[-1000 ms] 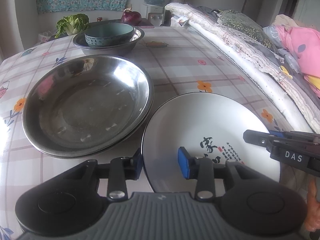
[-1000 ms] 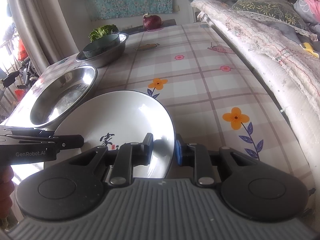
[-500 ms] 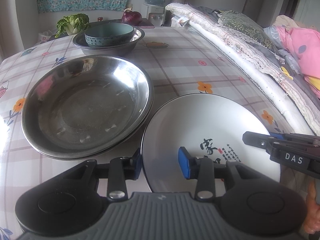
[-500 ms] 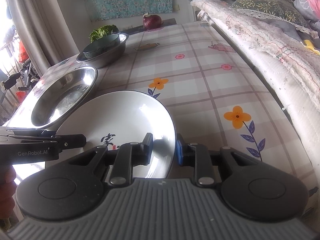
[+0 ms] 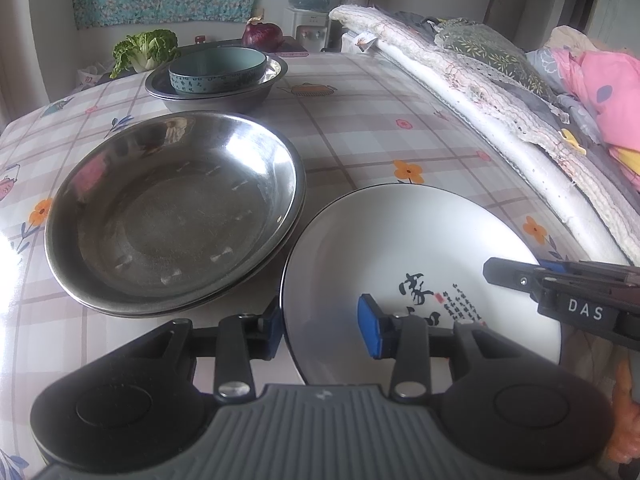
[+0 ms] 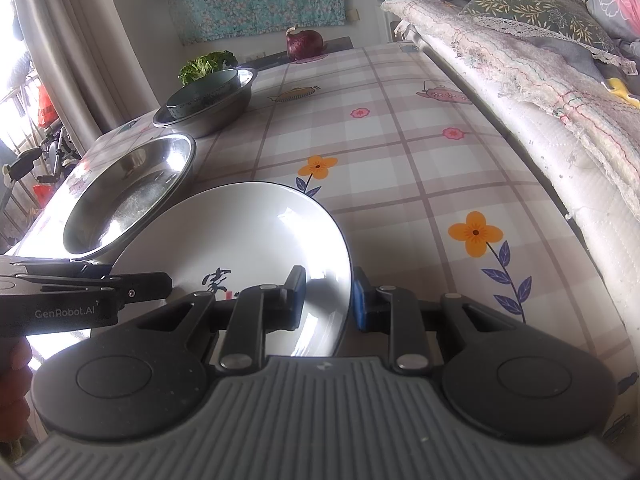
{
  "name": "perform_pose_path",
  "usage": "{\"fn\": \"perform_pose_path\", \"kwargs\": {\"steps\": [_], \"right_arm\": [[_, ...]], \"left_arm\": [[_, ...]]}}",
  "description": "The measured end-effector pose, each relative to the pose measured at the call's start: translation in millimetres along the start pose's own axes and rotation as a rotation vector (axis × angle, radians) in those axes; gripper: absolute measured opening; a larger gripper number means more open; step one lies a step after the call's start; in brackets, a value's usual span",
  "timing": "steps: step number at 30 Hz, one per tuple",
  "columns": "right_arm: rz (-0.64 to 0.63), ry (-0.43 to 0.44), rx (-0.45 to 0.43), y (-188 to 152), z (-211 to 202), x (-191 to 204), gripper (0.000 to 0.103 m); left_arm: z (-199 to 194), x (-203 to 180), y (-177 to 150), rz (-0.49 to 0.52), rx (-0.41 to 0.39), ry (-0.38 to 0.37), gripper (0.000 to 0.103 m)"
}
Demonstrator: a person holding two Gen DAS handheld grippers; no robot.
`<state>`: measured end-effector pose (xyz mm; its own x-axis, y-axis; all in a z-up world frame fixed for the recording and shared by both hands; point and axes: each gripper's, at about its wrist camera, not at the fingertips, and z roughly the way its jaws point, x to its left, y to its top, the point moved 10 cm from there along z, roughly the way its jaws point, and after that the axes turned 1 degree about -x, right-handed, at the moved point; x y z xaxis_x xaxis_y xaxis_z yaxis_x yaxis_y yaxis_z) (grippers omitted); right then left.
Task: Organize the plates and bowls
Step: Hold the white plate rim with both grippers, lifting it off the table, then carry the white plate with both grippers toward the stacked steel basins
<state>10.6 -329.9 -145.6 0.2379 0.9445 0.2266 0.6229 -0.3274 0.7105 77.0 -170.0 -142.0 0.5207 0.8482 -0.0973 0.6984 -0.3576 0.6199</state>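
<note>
A white plate with black characters point(image 5: 404, 248) lies on the table; it also shows in the right wrist view point(image 6: 248, 236). My left gripper point(image 5: 320, 326) straddles its near left rim, jaws apart around the rim. My right gripper point(image 6: 328, 298) straddles its right rim, one finger inside and one outside, with a gap. Left of the plate sits a stack of steel plates point(image 5: 172, 208), also in the right wrist view point(image 6: 128, 196). Farther back a teal bowl point(image 5: 216, 70) sits inside a steel bowl point(image 5: 224, 96).
A cabbage point(image 5: 144, 50) and a red onion point(image 5: 262, 34) lie at the table's far end. Folded bedding point(image 5: 480, 92) runs along the table's right edge. The flowered tablecloth point(image 5: 360, 128) stretches between the dishes.
The plate has shifted slightly nearer in both views. Both grippers keep their places at its rim.
</note>
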Motion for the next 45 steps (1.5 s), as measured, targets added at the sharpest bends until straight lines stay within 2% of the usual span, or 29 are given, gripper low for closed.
{"fn": "perform_pose_path", "kwargs": {"steps": [20,45], "right_arm": [[0.009,-0.004,-0.004,3,1,-3,0.024],[0.009,-0.002,-0.002,1,0,-2,0.025]], "left_arm": [[-9,-7,-14,0.001,0.029,-0.056,0.043],[0,-9,-5,0.028,0.004,-0.042,0.051]]}}
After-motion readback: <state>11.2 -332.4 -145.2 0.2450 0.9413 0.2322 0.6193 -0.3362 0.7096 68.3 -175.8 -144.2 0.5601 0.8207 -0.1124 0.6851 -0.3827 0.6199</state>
